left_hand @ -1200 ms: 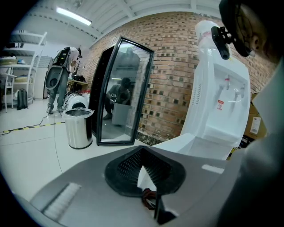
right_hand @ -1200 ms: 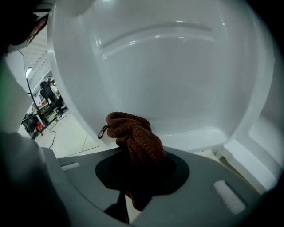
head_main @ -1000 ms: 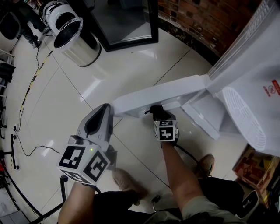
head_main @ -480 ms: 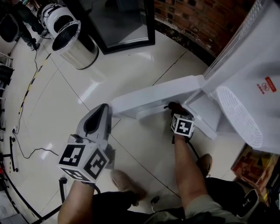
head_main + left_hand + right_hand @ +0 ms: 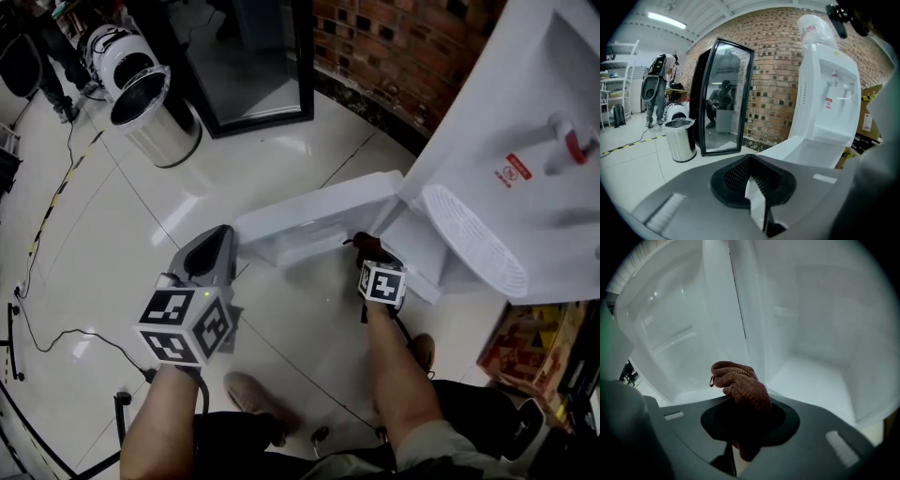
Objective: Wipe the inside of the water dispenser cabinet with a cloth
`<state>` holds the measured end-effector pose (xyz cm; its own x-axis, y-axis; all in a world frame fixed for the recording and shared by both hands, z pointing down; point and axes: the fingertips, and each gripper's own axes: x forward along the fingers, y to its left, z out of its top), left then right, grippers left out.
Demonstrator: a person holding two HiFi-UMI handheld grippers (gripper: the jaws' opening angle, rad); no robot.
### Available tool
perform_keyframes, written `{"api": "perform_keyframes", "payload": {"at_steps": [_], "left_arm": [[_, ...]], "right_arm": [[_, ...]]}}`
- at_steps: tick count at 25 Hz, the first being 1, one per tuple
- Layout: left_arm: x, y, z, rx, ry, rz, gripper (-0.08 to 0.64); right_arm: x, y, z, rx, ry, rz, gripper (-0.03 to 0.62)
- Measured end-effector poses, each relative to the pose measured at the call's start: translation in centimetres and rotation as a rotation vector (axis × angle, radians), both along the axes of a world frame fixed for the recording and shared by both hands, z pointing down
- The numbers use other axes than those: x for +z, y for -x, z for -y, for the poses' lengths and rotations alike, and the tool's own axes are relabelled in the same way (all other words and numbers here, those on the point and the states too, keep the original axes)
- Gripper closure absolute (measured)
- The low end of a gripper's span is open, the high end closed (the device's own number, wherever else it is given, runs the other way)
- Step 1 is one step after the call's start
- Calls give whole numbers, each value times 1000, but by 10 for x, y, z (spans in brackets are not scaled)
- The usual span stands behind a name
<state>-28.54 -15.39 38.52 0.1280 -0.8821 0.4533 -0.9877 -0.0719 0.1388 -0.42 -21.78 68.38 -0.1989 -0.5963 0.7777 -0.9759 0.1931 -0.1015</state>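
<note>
The white water dispenser [image 5: 506, 141] stands at the right with its cabinet door [image 5: 319, 220] swung open to the left. My right gripper [image 5: 367, 246] sits at the foot of the doorway, between the door and the cabinet, shut on a bunched brown knitted cloth [image 5: 737, 380]. In the right gripper view the cloth sticks out of the right gripper [image 5: 740, 413] in front of the door's hinge edge, with the white cabinet inside [image 5: 815, 362] to the right. It is apart from the surfaces. My left gripper [image 5: 211, 253] hovers over the floor left of the door, shut and holding nothing [image 5: 754, 187].
A steel bin [image 5: 155, 108] and a black-framed glass panel [image 5: 248, 56] stand at the back along the brick wall [image 5: 403, 56]. A cardboard box [image 5: 525, 347] lies right of the dispenser. Cables [image 5: 56, 328] trail on the tiled floor at left. A person [image 5: 654, 89] stands far off.
My right gripper has moved right along the open door to the cabinet opening, carrying the cloth. The left gripper has stayed where it was.
</note>
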Motion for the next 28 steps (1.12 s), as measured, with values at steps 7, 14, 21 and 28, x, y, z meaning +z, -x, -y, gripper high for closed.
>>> {"api": "perform_keyframes", "payload": {"at_steps": [7, 14, 21, 28], "left_arm": [[-6, -4, -5, 17, 0, 95, 560], [-64, -23, -24, -75, -97, 18, 561], [-70, -90, -36, 27, -141, 15, 560], [-28, -113, -24, 111, -94, 90, 561]], "right_arm": [[-30, -17, -26, 53, -63, 67, 488], [-44, -26, -18, 55, -58, 72, 488], [-19, -23, -1, 86, -29, 67, 488], [2, -16, 13, 134, -11, 82, 488]]}}
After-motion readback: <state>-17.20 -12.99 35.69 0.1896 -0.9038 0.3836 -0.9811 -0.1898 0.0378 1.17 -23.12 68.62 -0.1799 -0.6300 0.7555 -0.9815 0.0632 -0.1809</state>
